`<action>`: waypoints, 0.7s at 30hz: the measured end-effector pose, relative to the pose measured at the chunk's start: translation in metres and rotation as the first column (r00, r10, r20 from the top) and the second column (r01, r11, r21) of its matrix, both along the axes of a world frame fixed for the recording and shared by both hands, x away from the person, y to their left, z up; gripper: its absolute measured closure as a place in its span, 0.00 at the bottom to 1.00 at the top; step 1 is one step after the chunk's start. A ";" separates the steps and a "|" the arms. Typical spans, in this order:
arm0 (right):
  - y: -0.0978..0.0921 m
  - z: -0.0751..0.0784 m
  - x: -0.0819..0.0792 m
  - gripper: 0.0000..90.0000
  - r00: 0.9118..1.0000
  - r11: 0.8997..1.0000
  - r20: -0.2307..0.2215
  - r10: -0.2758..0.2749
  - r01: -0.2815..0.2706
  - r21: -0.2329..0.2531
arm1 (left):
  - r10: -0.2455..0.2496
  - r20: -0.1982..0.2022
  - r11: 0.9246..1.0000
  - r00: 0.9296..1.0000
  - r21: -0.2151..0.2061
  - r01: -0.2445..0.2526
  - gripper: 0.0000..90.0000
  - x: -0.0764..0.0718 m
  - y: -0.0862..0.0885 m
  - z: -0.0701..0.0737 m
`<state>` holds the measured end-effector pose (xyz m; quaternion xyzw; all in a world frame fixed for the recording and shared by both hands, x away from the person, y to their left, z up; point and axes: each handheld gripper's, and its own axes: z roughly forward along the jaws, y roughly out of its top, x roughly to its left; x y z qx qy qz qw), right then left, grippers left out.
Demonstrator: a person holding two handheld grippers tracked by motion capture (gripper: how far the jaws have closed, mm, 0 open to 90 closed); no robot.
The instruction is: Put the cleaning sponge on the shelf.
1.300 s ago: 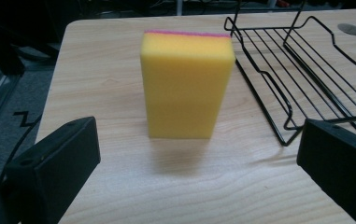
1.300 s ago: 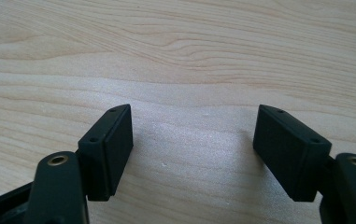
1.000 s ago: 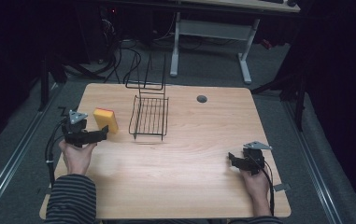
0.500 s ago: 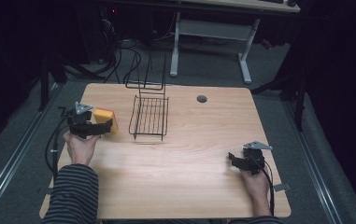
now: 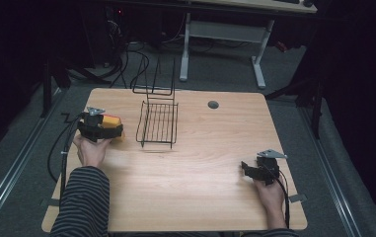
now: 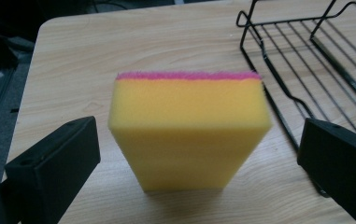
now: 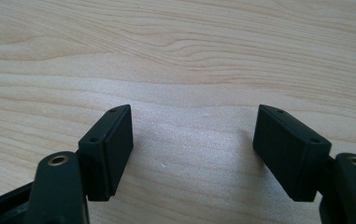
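Striped sleeve (image 5: 84,197); black hand-held gripper (image 5: 248,169), trailing cable.

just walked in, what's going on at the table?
A person holds a two-jaw tool in each hand at a light wooden table. The left tool is open, its jaws standing either side of a yellow sponge block with a pink scrub layer, not touching it. The sponge sits on the table beside a black wire rack. The right tool is open over bare wood near the table's right front edge, holding nothing. Nothing is gripped yet.
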<state>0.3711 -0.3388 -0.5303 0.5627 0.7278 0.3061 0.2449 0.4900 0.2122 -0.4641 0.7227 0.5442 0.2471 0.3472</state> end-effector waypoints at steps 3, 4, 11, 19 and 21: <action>0.000 0.000 0.000 0.32 1.000 1.000 -0.001 -0.002 0.002 0.001 | 0.004 -0.010 1.000 1.000 0.010 -0.004 0.00 0.003 0.000 -0.004; 0.000 0.000 0.000 0.32 1.000 1.000 -0.001 -0.001 0.001 0.001 | 0.006 -0.013 1.000 1.000 0.006 -0.006 0.00 0.005 0.000 -0.006; 0.000 0.000 0.000 0.32 1.000 1.000 -0.002 -0.001 0.001 0.000 | 0.009 -0.031 1.000 0.999 -0.004 -0.010 0.00 0.012 -0.001 -0.016; 0.000 0.000 0.000 0.32 1.000 1.000 -0.001 -0.002 0.002 0.002 | 0.030 -0.031 0.999 0.999 -0.018 -0.030 0.03 0.017 -0.001 -0.023; 0.000 0.000 0.000 0.32 1.000 1.000 -0.002 -0.003 0.003 0.004 | 0.027 -0.036 0.999 0.999 -0.024 -0.028 0.05 0.018 -0.002 -0.024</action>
